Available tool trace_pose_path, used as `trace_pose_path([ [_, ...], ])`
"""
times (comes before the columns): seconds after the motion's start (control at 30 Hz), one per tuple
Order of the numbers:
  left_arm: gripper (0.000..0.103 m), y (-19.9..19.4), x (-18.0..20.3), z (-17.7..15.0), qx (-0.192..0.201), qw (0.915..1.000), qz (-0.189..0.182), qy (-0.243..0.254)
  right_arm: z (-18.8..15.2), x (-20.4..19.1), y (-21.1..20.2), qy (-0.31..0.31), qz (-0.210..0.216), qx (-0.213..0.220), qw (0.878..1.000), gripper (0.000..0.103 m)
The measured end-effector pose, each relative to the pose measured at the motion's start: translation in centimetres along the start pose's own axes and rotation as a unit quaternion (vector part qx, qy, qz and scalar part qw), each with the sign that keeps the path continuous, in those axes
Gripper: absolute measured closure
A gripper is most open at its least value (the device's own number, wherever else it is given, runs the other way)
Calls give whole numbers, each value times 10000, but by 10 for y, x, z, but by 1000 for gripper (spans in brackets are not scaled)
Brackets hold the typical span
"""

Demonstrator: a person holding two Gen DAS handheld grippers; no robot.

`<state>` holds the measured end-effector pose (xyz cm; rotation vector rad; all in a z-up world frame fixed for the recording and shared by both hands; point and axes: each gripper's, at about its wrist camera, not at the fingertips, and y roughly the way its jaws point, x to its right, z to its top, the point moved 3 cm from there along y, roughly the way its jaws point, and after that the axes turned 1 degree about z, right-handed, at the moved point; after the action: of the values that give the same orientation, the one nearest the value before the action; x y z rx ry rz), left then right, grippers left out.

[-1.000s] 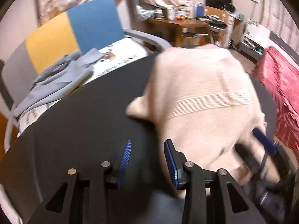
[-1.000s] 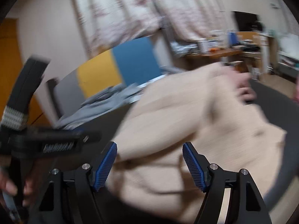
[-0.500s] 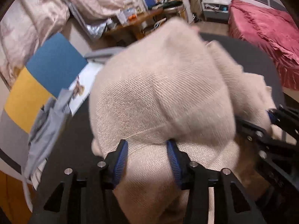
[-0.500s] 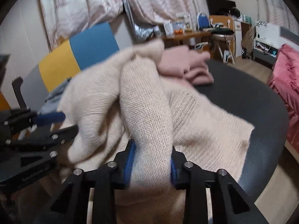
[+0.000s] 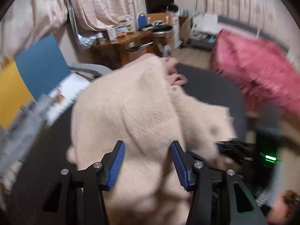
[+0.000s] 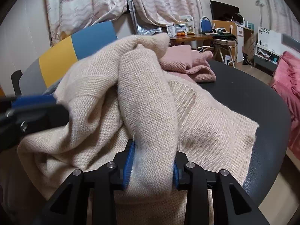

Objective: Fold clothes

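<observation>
Ideally, the right hand-held gripper (image 6: 150, 161), its jaws easing open yet pressed on a thick roll of the cream sweater (image 6: 146, 97), should have carried that fold flat across the garment, while the left hand-held gripper (image 5: 148, 163) stood apart with knit between its pads but not pinched, and would have needed to re-clamp an edge to keep the fold square. The sweater lay heaped at the near edge of the dark round surface (image 6: 262, 101), a folded pink garment (image 6: 189, 63) lay toward its far edge, and a blue-and-yellow chair (image 6: 75, 50), curtains (image 6: 90, 5), a cluttered wooden desk (image 6: 191, 37) and a red bedspread (image 6: 288, 86) filled the room.
</observation>
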<state>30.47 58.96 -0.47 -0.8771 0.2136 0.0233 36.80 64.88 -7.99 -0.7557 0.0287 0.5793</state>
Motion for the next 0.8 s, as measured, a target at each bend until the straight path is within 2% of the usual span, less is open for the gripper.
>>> trace_pose_path([
  [0.1, 47, 32, 6, 6, -429, 9987, 132, 258, 0, 6, 0, 66, 53, -19, 10000, 68],
  [0.2, 46, 42, 6, 7, -452, 9988, -32, 202, 0, 0, -1, -8, 18, -21, 10000, 68],
  [0.27, 51, 42, 1, 5, -488, 9988, -96, 46, -2, -3, -2, -13, 25, -13, 10000, 68],
  [0.3, 60, 42, -3, 5, -506, 9987, -99, -46, -4, -6, -3, -25, 37, -14, 10000, 68],
  [0.33, 76, 40, -7, 4, -488, 9987, -85, -137, -6, -9, -3, -45, 34, -9, 10000, 68],
  [0.47, 97, 16, -31, 3, -199, 9987, -29, -464, -7, -12, -7, 12, 33, -4, 10000, 69],
  [0.53, 97, -3, -50, 3, 87, 9979, 170, -626, -5, -14, -14, 132, 72, 45, 9999, 75],
  [0.6, 97, -22, -75, -2, 308, 9945, 162, -992, -1, -17, -22, 271, 153, 133, 9994, 80],
  [0.73, 97, -47, -129, -19, 497, 9847, 162, -1664, 8, -34, -41, 329, 383, 301, 9983, 89],
  [0.8, 97, -57, -155, -34, 555, 9790, 170, -1953, 12, -51, -50, 257, 552, 369, 9975, 89],
])
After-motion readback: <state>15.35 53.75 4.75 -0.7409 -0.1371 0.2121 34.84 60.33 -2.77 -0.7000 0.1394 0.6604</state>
